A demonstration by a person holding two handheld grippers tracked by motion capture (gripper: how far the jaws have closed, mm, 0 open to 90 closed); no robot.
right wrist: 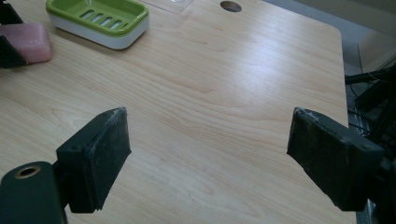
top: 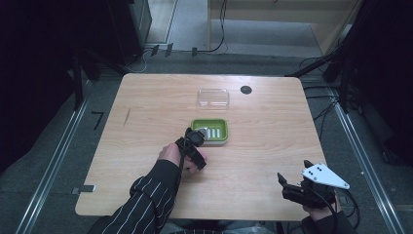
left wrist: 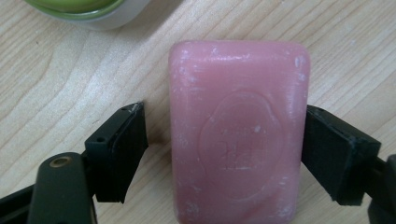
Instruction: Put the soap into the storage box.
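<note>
A lab-like recording room: bare wooden table, floor rails, trailing cables.

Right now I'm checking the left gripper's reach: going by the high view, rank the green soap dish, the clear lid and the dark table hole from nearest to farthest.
From the left gripper:
1. Green soap dish, just beside it on the right.
2. Clear lid, beyond the dish.
3. Dark table hole, far edge, right of the lid.

The stamp on the pink soap is unreadable.

One pink soap bar, one green soap dish, one clear lid.
</note>
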